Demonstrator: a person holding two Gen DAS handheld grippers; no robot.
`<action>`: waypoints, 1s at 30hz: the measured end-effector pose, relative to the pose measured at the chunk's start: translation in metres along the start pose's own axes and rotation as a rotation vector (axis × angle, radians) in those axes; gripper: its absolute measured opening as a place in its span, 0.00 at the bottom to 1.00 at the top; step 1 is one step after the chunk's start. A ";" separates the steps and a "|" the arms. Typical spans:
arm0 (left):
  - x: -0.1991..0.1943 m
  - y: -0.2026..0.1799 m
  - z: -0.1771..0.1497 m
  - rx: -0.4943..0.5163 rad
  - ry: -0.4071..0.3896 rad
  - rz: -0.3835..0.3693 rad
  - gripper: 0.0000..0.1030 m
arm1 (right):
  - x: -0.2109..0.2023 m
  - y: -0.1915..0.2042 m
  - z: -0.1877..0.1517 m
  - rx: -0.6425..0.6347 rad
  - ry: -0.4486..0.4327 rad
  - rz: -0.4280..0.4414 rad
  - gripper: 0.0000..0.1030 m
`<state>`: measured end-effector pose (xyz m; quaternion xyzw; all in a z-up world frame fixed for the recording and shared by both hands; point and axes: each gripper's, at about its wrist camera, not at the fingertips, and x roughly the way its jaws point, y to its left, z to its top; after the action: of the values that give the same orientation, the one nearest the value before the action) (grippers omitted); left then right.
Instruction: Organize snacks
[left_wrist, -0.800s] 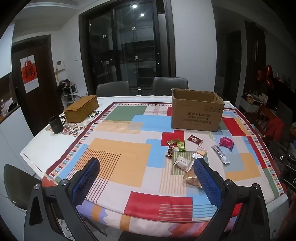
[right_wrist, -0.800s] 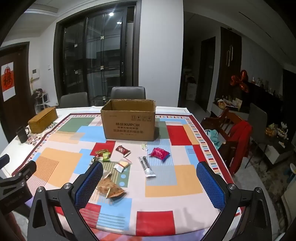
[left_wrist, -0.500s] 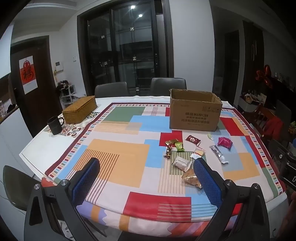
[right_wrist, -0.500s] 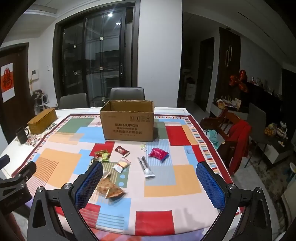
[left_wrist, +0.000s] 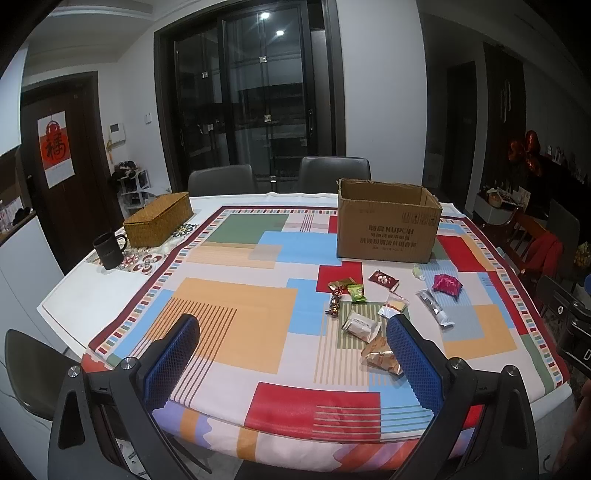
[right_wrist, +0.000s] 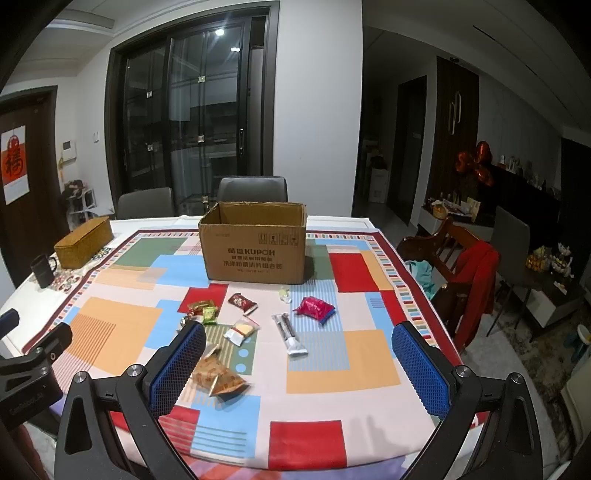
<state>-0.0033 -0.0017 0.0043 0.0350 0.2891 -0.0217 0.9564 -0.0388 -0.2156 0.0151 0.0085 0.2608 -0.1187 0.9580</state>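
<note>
Both hand-held grippers (left_wrist: 291, 354) (right_wrist: 299, 360) gape wide, empty, above the table edge; snacks (right_wrist: 255, 325) lie ahead.

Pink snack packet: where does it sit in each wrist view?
Left wrist: pink packet at right of centre, right of the other snacks, in front of the box's right corner.
Right wrist: at centre, in front of the box's right end.
Shared landmark: the cardboard box.

Cardboard box (right_wrist: 255, 247) front reads "KUPOH" above smaller illegible Chinese lines; red door poster (left_wrist: 54, 147) bears the character "福"; snack wrappers unreadable.
</note>
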 end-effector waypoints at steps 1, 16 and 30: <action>-0.001 0.000 0.001 0.000 -0.002 -0.002 1.00 | -0.001 -0.001 0.001 0.000 -0.001 -0.001 0.99; -0.004 0.000 0.000 -0.003 -0.018 0.000 1.00 | -0.008 -0.004 0.004 0.003 -0.016 -0.005 0.99; -0.004 0.000 0.000 -0.004 -0.019 0.000 1.00 | -0.009 -0.005 0.004 0.003 -0.022 -0.004 0.99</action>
<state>-0.0069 -0.0019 0.0067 0.0331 0.2800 -0.0215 0.9592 -0.0453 -0.2185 0.0236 0.0083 0.2502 -0.1210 0.9606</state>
